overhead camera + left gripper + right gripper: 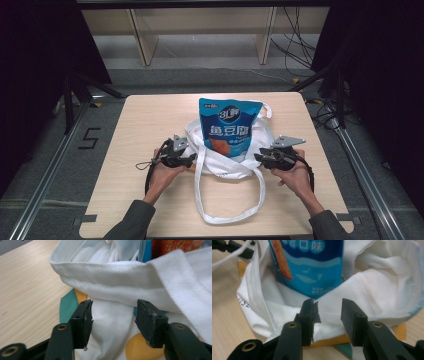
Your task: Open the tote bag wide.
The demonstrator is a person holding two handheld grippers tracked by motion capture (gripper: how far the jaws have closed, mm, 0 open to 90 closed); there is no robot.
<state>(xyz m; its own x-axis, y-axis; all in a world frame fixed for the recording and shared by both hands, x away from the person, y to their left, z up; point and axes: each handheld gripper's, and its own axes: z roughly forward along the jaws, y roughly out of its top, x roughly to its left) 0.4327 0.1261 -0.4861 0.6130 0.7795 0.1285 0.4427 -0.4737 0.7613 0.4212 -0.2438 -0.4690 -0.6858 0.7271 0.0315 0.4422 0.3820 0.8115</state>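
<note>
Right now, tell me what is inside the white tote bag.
A blue snack packet stands in the white tote bag, its top half sticking out. Its lower part and whatever else lies beneath are hidden by the cloth.

One counter [135, 150], one white bag [220, 165] on it with two strap handles, one blue snack packet [227, 127] standing in the bag, two grippers, left [187, 159] and right [260, 157], each in one hand, two black fingers [83, 320] apiece

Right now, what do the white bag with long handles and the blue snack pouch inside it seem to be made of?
White bag: probably woven cotton cloth, matte, with stitched hems and visible weave. Blue snack pouch: likely plastic film, smooth, printed, slightly glossy.
</note>
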